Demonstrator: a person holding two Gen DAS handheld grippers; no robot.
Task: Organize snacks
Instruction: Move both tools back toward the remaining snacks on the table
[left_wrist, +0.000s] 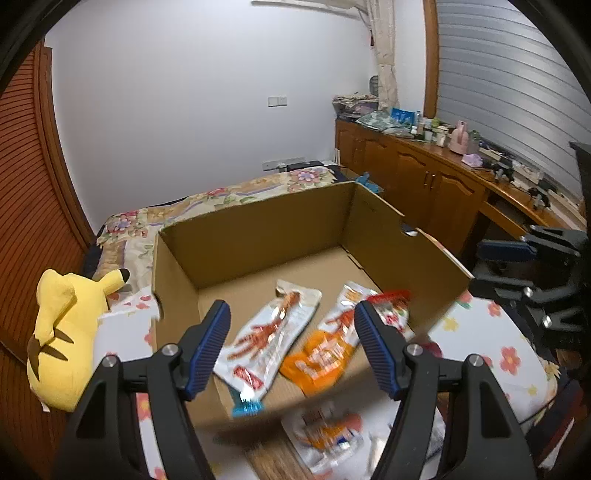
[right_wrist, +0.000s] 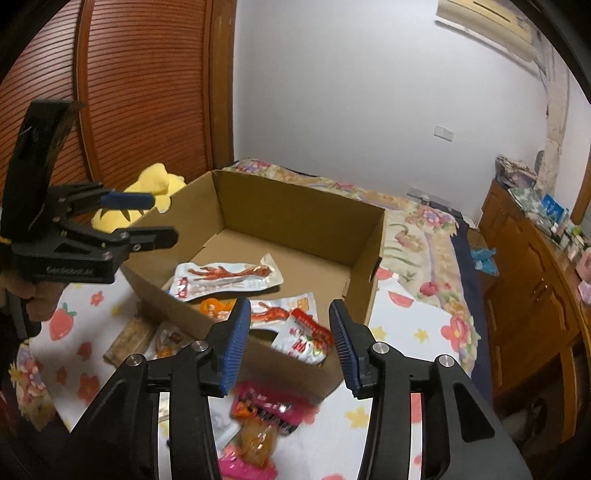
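An open cardboard box stands on a floral cloth. Inside lie a white snack packet with red print, an orange-and-white packet, and a red-and-white packet near the box's wall. My left gripper is open and empty above the box's near side; it also shows in the right wrist view. My right gripper is open and empty over the red-and-white packet. Outside the box lie a blurred orange packet and a pink packet.
A yellow plush toy lies left of the box. A bed with a floral cover is behind it. Wooden cabinets with clutter on top run along the right wall. A slatted wooden door is at the left.
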